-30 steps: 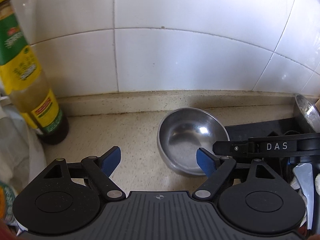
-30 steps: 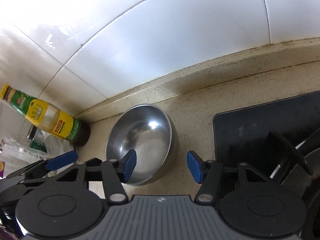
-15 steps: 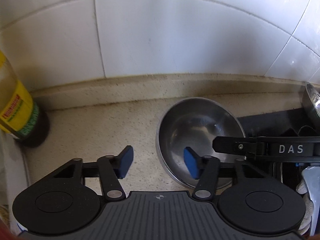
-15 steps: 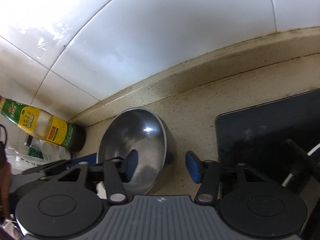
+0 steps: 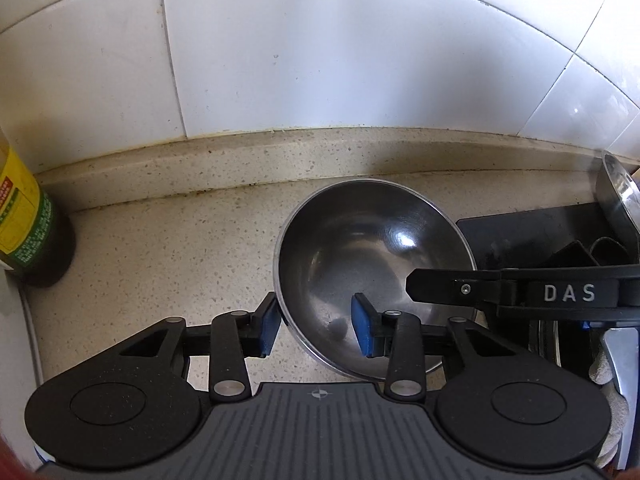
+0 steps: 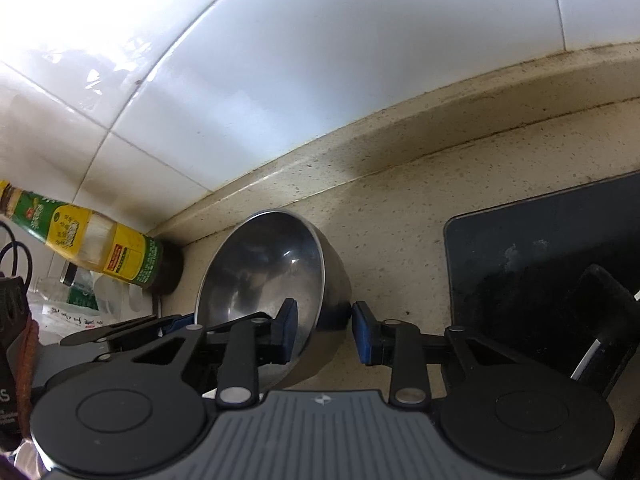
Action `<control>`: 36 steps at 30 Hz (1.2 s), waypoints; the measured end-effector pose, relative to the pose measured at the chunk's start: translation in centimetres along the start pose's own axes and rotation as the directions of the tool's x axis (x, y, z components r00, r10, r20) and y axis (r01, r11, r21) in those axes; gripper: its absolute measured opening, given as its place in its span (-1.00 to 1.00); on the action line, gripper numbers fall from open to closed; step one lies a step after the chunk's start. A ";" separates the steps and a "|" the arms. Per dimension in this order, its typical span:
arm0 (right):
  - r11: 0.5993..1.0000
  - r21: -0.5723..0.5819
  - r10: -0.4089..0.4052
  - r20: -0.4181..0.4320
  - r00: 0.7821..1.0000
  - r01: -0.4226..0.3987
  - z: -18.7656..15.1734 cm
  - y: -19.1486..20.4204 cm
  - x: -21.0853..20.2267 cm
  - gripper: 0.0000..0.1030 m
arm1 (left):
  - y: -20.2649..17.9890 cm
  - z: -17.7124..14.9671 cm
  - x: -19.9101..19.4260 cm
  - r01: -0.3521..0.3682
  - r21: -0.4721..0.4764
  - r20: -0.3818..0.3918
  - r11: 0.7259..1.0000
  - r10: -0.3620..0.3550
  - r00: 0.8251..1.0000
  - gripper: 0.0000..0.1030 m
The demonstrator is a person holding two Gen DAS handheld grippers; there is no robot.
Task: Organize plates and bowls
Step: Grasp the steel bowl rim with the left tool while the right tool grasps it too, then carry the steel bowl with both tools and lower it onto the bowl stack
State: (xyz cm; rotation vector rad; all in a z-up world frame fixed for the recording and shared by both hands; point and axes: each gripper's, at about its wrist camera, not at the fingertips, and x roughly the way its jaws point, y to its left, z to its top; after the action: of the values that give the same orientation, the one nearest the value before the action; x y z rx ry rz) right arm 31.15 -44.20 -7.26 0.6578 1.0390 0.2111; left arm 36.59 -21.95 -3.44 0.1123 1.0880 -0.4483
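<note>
While the bowl (image 5: 372,264) sits on the counter (image 5: 160,256) by the stove (image 6: 540,256), both grippers, left (image 5: 314,326) and right (image 6: 325,330), straddle its rim, fingers apart (nothing clamped); no lift or stacking yet

A yellow-labelled bottle (image 5: 20,216) (upright) stands on the speckled counter (image 5: 160,256) beside white tiles (image 5: 320,48).

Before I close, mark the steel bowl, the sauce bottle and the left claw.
steel bowl (image 5: 360,248): left wrist view, inner wall.
sauce bottle (image 6: 116,254): right wrist view, yellow label.
left claw (image 5: 316,330): left wrist view, midway between blue fingertips, straddling the bowl's rim.
</note>
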 end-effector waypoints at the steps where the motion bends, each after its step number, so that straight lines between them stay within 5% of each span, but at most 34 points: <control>1: 1.000 -0.008 0.000 0.003 1.000 0.000 0.0 0.1 -0.1 -0.43 | 0.0 0.0 -0.1 -0.002 0.000 0.005 1.000 0.002 1.000 -0.08; 17: 0.997 -0.073 0.025 0.054 0.998 -0.021 -0.4 3.1 -2.8 -0.43 | -0.6 0.0 -4.0 -0.015 0.010 0.097 1.000 0.014 0.995 0.05; 36: 0.980 -0.189 0.079 0.124 0.989 -0.055 -4.2 9.5 -9.7 -0.43 | -0.9 -4.1 -14.1 -0.023 0.006 0.253 1.000 0.021 0.967 0.13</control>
State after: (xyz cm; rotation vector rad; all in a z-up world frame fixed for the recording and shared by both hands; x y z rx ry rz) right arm 24.03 -39.42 4.08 0.5305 0.8599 0.3156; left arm 27.43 -17.33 7.06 0.0724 0.8334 -0.4345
